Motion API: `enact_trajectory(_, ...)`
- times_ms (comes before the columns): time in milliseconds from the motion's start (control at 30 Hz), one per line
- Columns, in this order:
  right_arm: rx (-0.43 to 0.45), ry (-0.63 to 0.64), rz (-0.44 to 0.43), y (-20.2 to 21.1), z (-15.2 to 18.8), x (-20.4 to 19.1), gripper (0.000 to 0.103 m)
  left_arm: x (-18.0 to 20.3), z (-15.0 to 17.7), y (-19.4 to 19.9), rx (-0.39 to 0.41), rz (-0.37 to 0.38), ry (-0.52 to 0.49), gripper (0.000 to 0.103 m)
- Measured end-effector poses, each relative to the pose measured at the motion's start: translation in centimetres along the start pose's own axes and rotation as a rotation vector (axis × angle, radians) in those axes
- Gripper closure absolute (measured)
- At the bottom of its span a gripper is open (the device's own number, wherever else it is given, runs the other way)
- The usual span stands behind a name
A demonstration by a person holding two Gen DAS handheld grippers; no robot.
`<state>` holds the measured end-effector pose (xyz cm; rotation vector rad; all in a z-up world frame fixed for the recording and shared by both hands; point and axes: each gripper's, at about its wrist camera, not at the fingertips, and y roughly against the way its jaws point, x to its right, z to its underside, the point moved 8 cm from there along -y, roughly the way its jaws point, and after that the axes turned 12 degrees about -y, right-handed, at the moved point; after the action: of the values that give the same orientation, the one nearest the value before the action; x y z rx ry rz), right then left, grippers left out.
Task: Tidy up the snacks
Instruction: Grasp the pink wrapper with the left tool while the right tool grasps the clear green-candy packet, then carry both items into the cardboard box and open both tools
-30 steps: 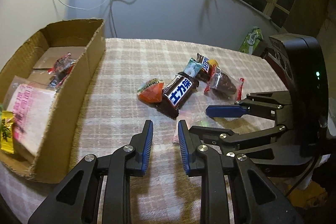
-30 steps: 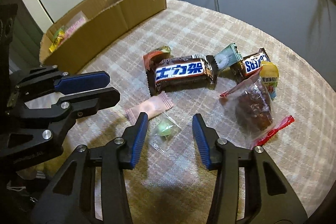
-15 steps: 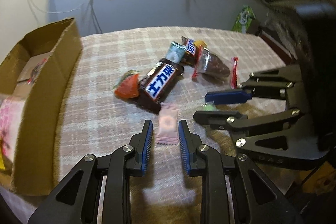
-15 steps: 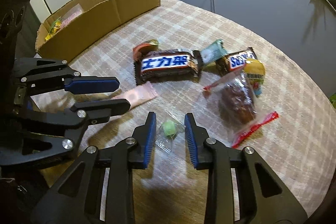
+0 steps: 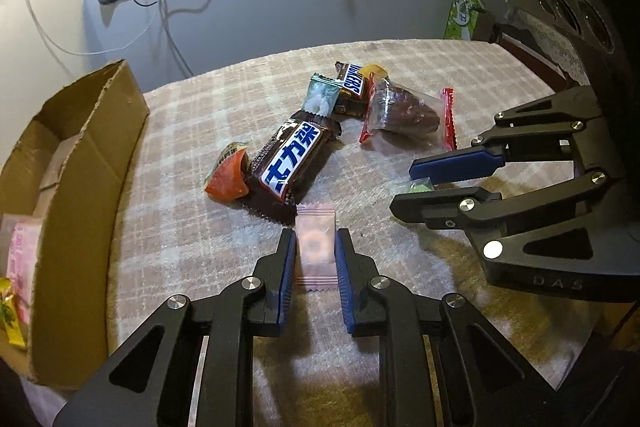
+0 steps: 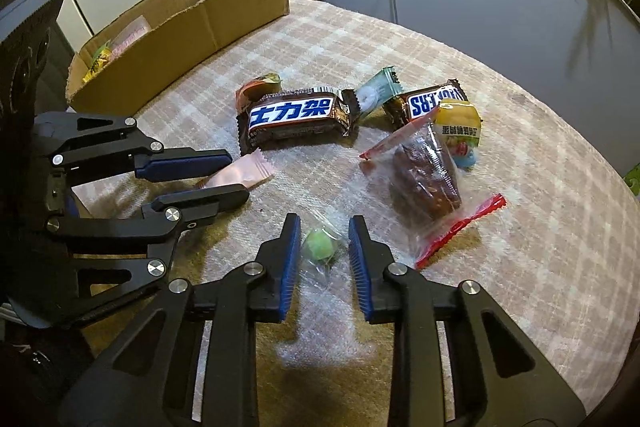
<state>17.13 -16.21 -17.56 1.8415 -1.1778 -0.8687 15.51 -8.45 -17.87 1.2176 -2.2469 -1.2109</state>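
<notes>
Snacks lie on a checked cloth. My left gripper (image 5: 315, 241) sits low over the cloth with its jaws closed against the sides of a pink candy packet (image 5: 316, 247), which also shows in the right wrist view (image 6: 240, 175). My right gripper (image 6: 324, 227) straddles a green candy in a clear wrapper (image 6: 319, 250), with a small gap on each side. A large Snickers bar (image 5: 292, 159) lies just beyond the pink packet. An orange packet (image 5: 228, 179), a teal candy (image 5: 320, 99), a small Snickers (image 5: 352, 83) and a bag of dark dates (image 5: 404, 111) lie around it.
A cardboard box (image 5: 96, 155) with several snacks inside stands at the left, and shows in the right wrist view (image 6: 192, 27). A yellow jelly cup (image 6: 458, 123) lies by the dates. The table edge is close in front. A green packet (image 5: 464, 15) stands at the far right.
My left gripper moved forward and right, and the pink packet now sits between its jaws. My right gripper narrowed from wide open around the green candy.
</notes>
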Motion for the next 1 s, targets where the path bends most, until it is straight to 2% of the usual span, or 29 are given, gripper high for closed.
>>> enact_trajectory(400,0.009,-0.005,-0.011,0.8,0.0,-0.2,0.081,-0.8,0.3,2.5,0.052,0.005,0.066,0.085)
enact_trajectory(567,0.040,-0.001,-0.014,2.3,-0.5,-0.5,0.081,-1.6,0.2,4.3,0.089,-0.005,0.091,0.085)
enact_trajectory(767,0.087,0.013,-0.029,4.2,-2.3,-1.5,0.081,-3.8,0.4,6.3,0.127,-0.036,0.136,0.085)
enact_trajectory(1000,0.143,0.043,-0.072,5.0,-5.9,-4.4,0.081,-8.1,1.3,8.3,0.158,-0.105,0.198,0.085)
